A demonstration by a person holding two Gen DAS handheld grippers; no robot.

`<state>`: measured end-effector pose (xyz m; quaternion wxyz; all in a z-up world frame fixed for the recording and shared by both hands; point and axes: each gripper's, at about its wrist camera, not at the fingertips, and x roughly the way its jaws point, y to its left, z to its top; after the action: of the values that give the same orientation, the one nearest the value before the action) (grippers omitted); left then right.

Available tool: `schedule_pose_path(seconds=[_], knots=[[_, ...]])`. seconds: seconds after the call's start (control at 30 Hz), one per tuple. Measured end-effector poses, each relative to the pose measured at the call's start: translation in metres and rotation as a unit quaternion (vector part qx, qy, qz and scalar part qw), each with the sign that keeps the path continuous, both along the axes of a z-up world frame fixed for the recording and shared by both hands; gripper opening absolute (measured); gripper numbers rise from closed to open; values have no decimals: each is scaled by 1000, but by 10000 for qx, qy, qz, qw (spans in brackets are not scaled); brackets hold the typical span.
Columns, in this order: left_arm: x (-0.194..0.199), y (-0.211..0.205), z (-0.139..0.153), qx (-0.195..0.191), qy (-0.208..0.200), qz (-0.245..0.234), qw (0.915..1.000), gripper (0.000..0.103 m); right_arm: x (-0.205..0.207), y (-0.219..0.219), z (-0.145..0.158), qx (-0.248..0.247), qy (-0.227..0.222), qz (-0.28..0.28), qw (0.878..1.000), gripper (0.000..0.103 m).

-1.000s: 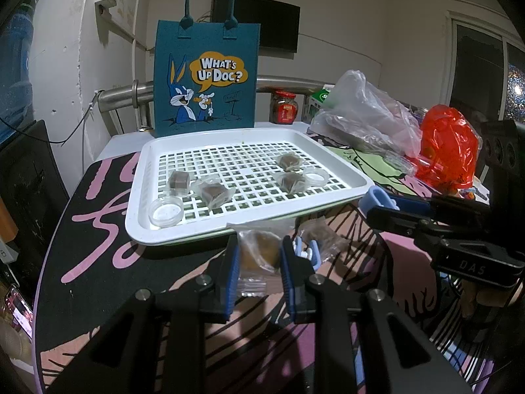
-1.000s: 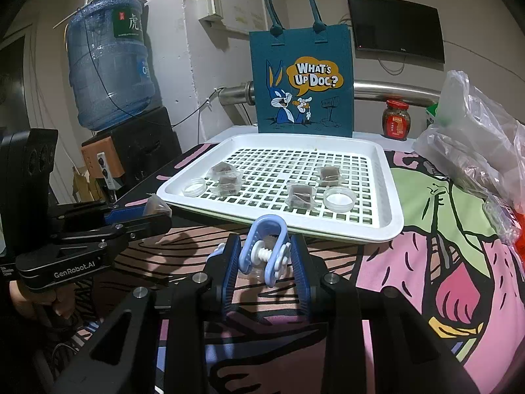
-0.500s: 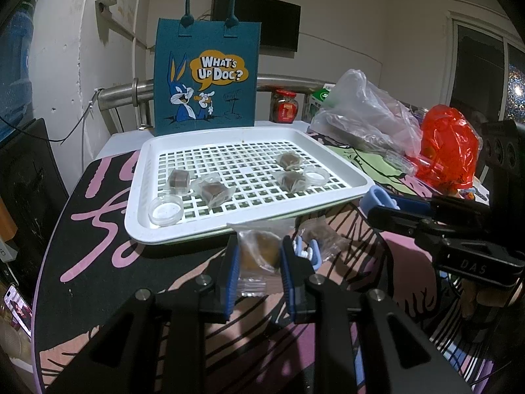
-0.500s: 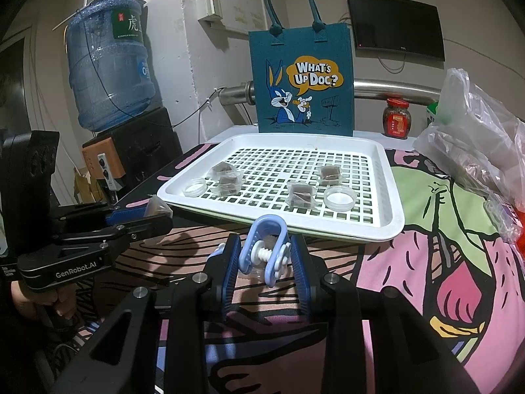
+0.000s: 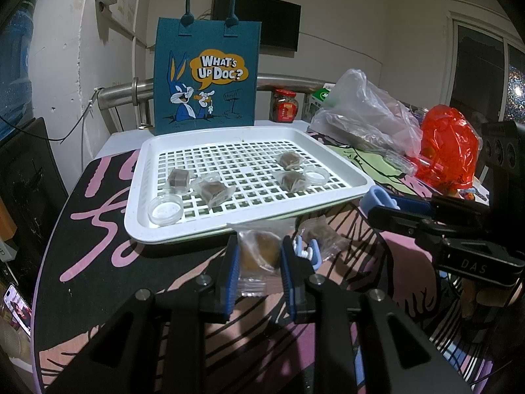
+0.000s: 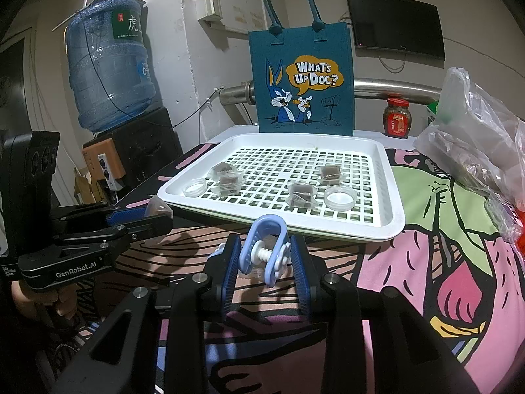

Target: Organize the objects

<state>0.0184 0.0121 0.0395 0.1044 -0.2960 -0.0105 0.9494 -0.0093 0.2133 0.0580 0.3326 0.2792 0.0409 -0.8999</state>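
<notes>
My left gripper [image 5: 257, 256] is shut on a clear-wrapped brown candy packet [image 5: 257, 254], held just in front of the white slotted tray [image 5: 164, 233]. The right gripper [image 6: 264, 257] is shut on a light-blue plastic clip [image 6: 266, 249] below the tray's [image 6: 384, 229] near rim. Several wrapped brown candies, one of them [image 5: 212, 191], and two clear round lids, one at the front left [image 5: 165, 209], lie in the tray. Another wrapped candy [image 5: 323, 233] and a second blue clip [image 5: 306, 252] lie on the table by my left fingers. From the left wrist view the right gripper [image 5: 377, 202] shows at the right with the clip's tip.
A teal tote bag [image 5: 206, 75] stands behind the tray. Clear plastic bags [image 5: 364, 111], a red bag [image 5: 448, 146] and a red-lidded jar [image 5: 284, 105] sit at the back right. A water bottle [image 6: 110, 65] stands off the table's left. A patterned cloth [image 6: 426, 262] covers the table.
</notes>
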Motion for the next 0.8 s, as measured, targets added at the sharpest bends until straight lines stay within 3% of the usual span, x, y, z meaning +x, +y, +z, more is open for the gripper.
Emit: schedule_pose_path(seconds=[0.8], knots=[[0, 0, 0, 3, -7, -4, 10000, 23, 0, 0, 1, -11, -8, 6, 10000, 30]])
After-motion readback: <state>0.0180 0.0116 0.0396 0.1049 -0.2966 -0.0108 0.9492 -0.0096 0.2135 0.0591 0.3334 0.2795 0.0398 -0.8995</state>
